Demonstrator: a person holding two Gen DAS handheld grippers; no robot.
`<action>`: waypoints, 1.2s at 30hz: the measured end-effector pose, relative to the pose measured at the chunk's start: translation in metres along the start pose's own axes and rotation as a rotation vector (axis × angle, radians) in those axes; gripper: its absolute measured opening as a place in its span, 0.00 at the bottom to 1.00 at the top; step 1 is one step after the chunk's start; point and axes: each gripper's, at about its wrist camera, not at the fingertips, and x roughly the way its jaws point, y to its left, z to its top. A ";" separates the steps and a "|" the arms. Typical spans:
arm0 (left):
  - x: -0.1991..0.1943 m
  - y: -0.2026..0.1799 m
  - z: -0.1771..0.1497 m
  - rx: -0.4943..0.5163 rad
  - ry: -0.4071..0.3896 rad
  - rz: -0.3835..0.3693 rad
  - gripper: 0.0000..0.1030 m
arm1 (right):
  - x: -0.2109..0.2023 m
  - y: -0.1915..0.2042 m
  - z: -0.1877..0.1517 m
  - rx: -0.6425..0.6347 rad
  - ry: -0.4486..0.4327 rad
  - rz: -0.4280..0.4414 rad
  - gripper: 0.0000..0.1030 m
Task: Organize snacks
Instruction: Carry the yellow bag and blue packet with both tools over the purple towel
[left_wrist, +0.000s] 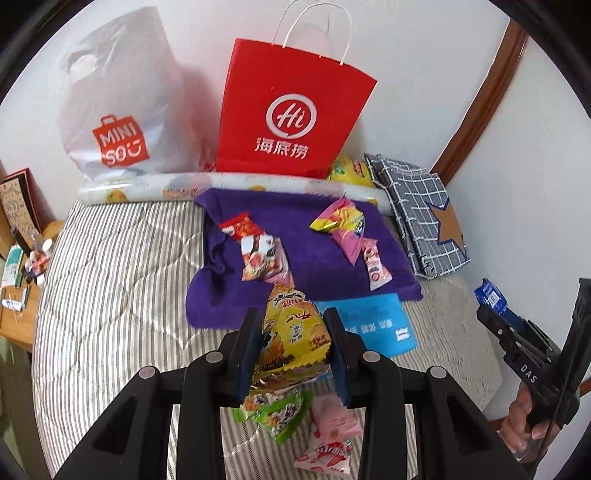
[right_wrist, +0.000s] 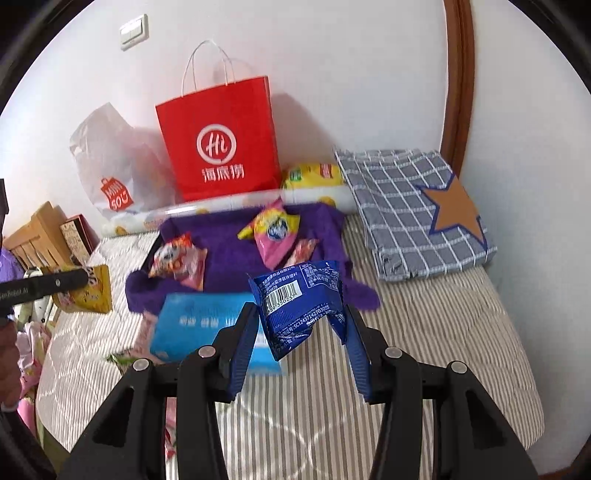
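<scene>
My left gripper (left_wrist: 293, 325) is shut on a yellow snack packet (left_wrist: 291, 332) and holds it above the striped bed. My right gripper (right_wrist: 301, 314) is shut on a blue snack packet (right_wrist: 299, 299), held above the bed; it also shows in the left wrist view (left_wrist: 491, 295). A purple towel (left_wrist: 306, 258) lies ahead with a red-and-white packet (left_wrist: 262, 254), a pink-and-yellow packet (left_wrist: 343, 225) and a small pink packet (left_wrist: 375, 264) on it. A green packet (left_wrist: 273, 410) and a pink-and-white packet (left_wrist: 328, 443) lie on the bed under my left gripper.
A red paper bag (left_wrist: 291, 110) and a white MINISO plastic bag (left_wrist: 122, 107) stand against the wall. A light blue box (left_wrist: 373, 325) lies at the towel's near edge. A folded checked cloth (right_wrist: 413, 203) lies right. A yellow bag (right_wrist: 314, 175) sits behind the towel. A cluttered wooden table (left_wrist: 18, 295) stands left.
</scene>
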 end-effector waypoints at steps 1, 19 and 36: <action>-0.001 -0.002 0.004 0.004 -0.007 0.002 0.32 | 0.001 0.000 0.006 0.002 -0.004 0.005 0.45; 0.016 0.018 0.058 -0.045 -0.047 0.042 0.32 | 0.052 0.009 0.066 0.002 -0.020 0.060 0.45; 0.079 0.052 0.097 -0.102 -0.016 0.042 0.32 | 0.148 0.017 0.067 -0.001 0.110 0.079 0.45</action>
